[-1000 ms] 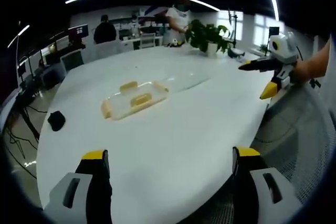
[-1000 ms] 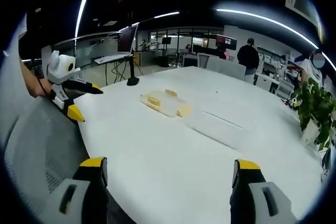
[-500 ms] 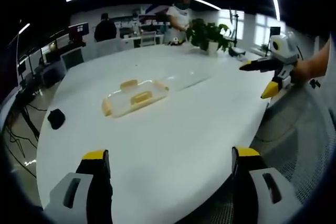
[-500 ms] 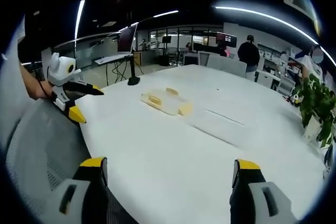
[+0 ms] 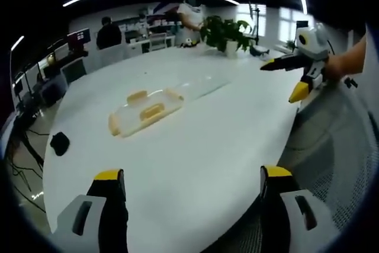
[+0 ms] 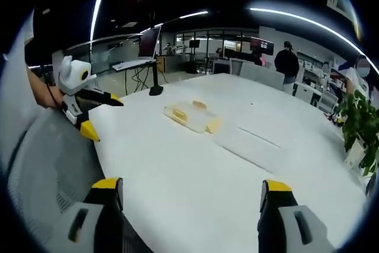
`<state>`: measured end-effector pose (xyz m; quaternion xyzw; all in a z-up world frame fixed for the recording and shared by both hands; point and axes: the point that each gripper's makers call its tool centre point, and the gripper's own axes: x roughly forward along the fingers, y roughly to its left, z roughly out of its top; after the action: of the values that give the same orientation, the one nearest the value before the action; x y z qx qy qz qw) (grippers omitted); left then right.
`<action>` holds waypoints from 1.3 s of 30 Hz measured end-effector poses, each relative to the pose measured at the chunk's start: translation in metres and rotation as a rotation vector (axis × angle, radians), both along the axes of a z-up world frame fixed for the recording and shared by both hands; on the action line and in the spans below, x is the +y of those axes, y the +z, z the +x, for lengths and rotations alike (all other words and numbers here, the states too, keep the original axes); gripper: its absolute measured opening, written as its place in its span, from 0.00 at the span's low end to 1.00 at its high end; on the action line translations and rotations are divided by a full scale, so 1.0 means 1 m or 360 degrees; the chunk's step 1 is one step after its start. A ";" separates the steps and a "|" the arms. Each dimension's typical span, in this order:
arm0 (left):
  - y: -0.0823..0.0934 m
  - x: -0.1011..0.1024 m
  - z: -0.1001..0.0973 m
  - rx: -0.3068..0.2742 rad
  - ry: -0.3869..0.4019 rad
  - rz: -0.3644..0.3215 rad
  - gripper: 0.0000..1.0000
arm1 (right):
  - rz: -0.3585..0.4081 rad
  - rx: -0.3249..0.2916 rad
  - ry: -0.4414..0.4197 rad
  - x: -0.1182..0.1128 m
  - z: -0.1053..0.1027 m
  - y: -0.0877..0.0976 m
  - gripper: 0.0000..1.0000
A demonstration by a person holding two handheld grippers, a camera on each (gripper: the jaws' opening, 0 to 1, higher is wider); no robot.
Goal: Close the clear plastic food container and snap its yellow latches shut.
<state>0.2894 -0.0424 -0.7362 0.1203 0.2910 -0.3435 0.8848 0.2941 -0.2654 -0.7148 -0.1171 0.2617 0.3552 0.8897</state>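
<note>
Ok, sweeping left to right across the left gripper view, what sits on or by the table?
Small black object near the table's left edge → clear plastic food container with yellow latches → potted plant at the far edge → the right hand-held gripper, open, past the table's right edge.

One container (image 5: 145, 112), one lid (image 5: 198, 87), one plant (image 5: 224, 29).

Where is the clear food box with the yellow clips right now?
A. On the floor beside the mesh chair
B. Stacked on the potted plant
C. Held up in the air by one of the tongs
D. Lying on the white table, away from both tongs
D: the clear container lies on the white table, while the left tongs and right tongs are open, well short of it.
</note>
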 end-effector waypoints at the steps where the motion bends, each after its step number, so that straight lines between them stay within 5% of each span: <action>1: 0.000 -0.001 0.001 -0.0002 -0.0022 0.0009 0.92 | -0.0002 0.0001 0.0006 0.000 0.001 0.000 0.95; 7: -0.003 -0.006 0.011 0.0009 -0.0108 0.0069 0.91 | -0.0062 0.0004 0.0049 0.002 0.008 -0.003 0.94; 39: -0.008 0.000 0.050 0.0025 -0.0135 0.0107 0.89 | -0.0132 0.0008 0.0156 0.016 0.040 -0.011 0.89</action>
<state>0.3398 -0.0420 -0.7445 0.1595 0.3040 -0.3718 0.8625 0.3338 -0.2494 -0.7254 -0.1656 0.2722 0.3875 0.8651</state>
